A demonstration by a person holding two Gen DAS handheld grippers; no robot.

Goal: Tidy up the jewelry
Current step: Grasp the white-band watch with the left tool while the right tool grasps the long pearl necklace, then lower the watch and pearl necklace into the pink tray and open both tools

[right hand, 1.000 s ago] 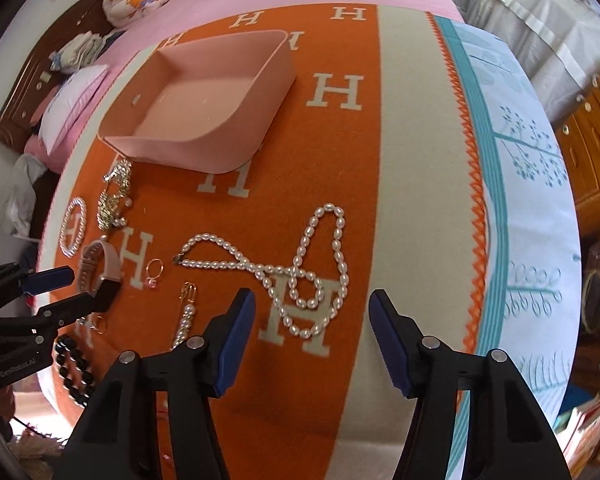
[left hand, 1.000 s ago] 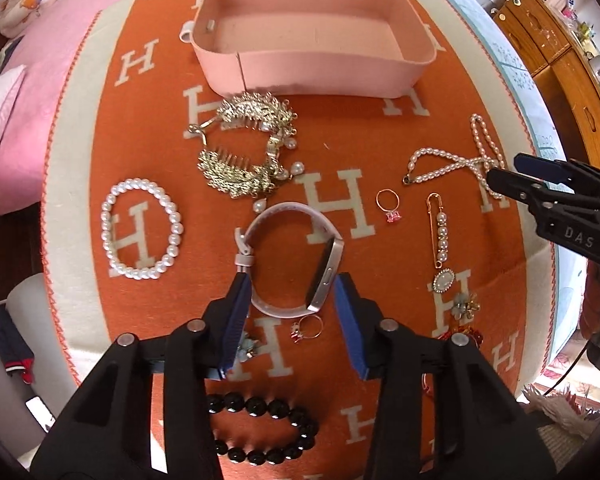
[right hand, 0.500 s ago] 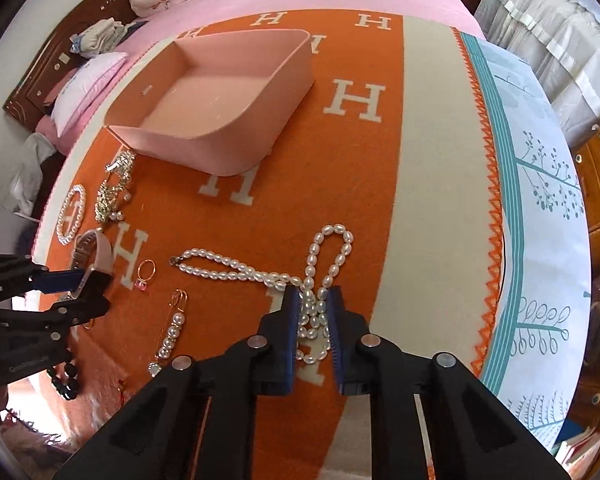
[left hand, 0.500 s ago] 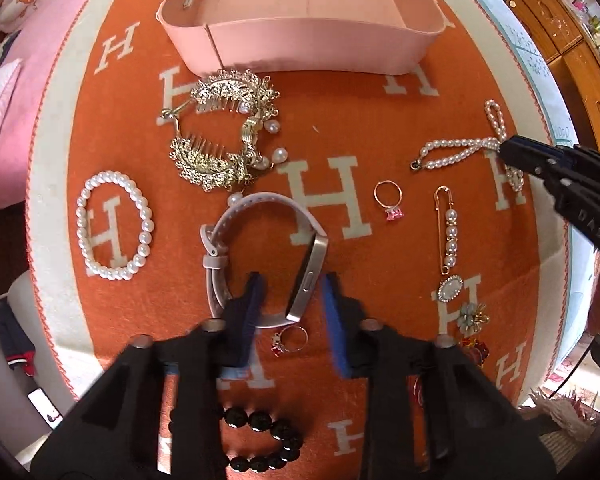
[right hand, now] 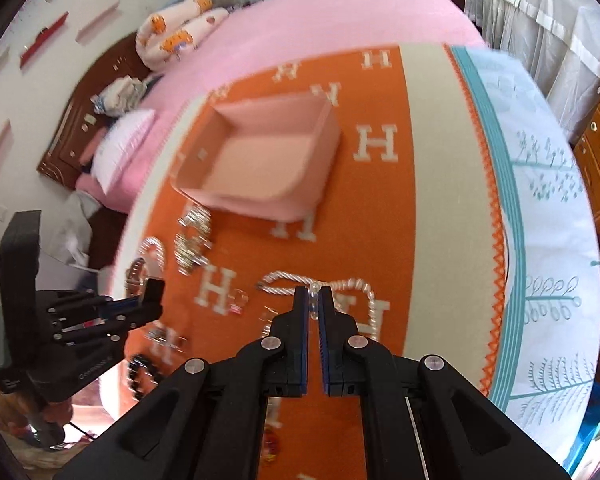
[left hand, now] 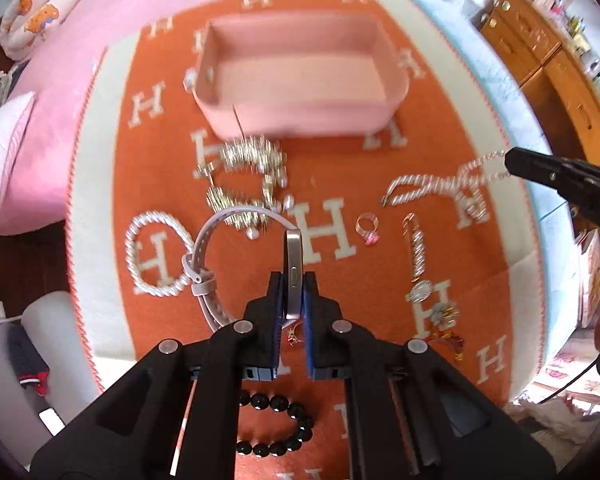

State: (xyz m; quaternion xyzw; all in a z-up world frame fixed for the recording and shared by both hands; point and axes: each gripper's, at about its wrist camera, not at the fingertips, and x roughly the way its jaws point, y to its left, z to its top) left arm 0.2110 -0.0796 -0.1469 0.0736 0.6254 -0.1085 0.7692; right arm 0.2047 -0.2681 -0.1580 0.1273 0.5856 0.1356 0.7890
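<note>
Orange blanket [left hand: 340, 168], left gripper [left hand: 293, 280] clamped on watch [left hand: 292, 264], right gripper [right hand: 313, 300] pinching pearl necklace [right hand: 356, 286].

Watch [left hand: 292, 264], white strap: on edge in my L gripper [left hand: 292, 280]. Pearl necklace [right hand: 340, 286]: pinched in my R gripper [right hand: 313, 300]. Pink tray [left hand: 300, 120]: blanket's [left hand: 340, 172] far end.

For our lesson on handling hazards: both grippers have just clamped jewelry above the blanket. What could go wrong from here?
1. The left gripper pinches only the watch case; its strap hangs loose and might snag the gold hair comb.
2. The right gripper holds the pearl necklace at one spot, so trailing loops could drag or slip free before the pink box.
</note>
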